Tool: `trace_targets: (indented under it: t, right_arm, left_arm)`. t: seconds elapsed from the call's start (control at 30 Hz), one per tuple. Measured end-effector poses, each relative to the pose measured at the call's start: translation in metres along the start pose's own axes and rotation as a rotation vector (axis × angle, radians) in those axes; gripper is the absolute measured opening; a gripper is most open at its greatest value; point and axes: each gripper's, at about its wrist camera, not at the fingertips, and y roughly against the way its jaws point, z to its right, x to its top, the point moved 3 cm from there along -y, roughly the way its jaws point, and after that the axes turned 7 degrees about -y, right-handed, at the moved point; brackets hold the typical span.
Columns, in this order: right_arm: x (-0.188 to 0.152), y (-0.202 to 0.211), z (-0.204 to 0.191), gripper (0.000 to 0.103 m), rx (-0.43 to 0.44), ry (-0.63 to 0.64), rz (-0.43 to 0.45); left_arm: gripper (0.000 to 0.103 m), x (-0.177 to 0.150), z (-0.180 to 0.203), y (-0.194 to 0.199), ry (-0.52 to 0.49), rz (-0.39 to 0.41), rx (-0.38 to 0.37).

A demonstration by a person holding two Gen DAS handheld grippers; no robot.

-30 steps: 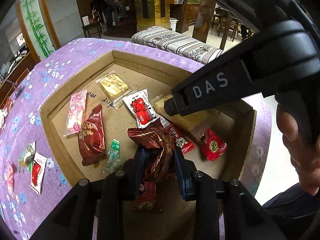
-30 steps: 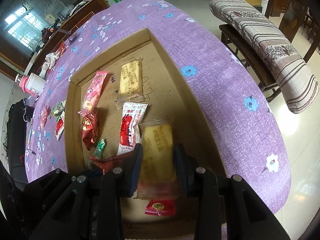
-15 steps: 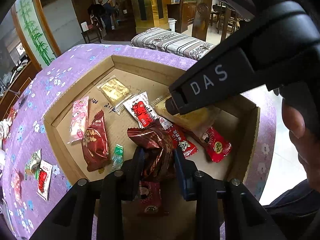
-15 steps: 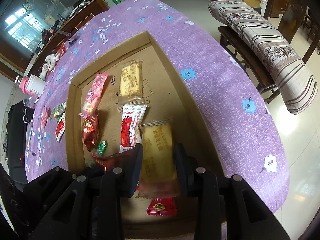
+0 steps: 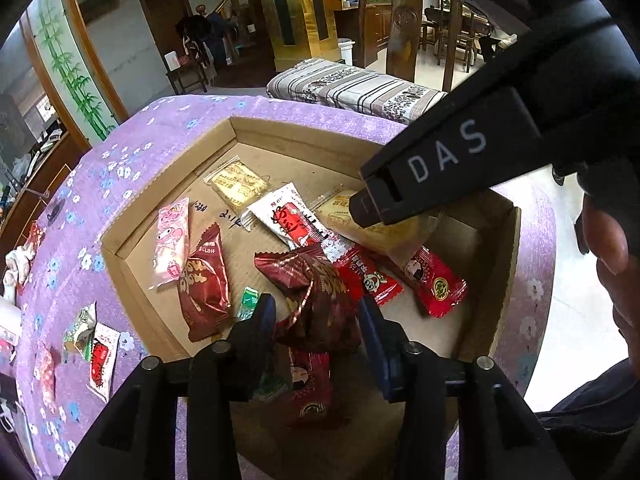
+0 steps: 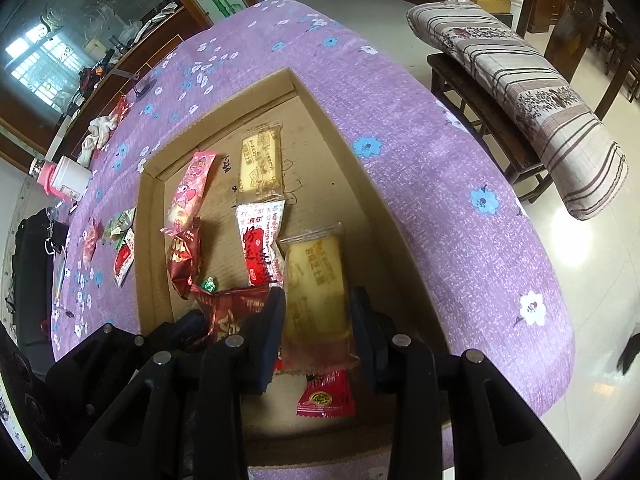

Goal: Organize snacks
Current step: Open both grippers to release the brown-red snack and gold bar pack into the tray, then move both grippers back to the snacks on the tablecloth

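Already most snacks lie in the cardboard box (image 5: pixel 508 280): the left tongs (image 5: pixel 318 320) are opening around a dark red packet (image 5: pixel 316 292), the right tongs (image 6: pixel 318 312) pinch a yellow biscuit pack (image 6: pixel 316 276), while several packets (image 5: pixel 96 344) wait on the purple tabletop (image 5: pixel 132 152).

Snack packets (image 5: pixel 204 288) inside the cardboard box (image 5: pixel 132 292) on the table (image 5: pixel 80 208).

Purple flowered tablecloth (image 6: pixel 420 168); brown cardboard box (image 6: pixel 320 120); dark-red foil packet (image 5: pixel 316 292).
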Motion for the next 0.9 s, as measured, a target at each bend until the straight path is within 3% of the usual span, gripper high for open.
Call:
trace_targets:
  t: [0.27,0.9]
  right_arm:
    - [-0.006,0.009,-0.002,0.033,-0.002,-0.007,0.023]
    - [-0.011,0.024,-0.012,0.033,-0.006,-0.019,0.059]
  left_arm:
    - [0.056,-0.002,-0.002,0.006,-0.017,0.017,0.024]
    - [0.061,-0.009,-0.015,0.021,-0.016,0.050,0.062]
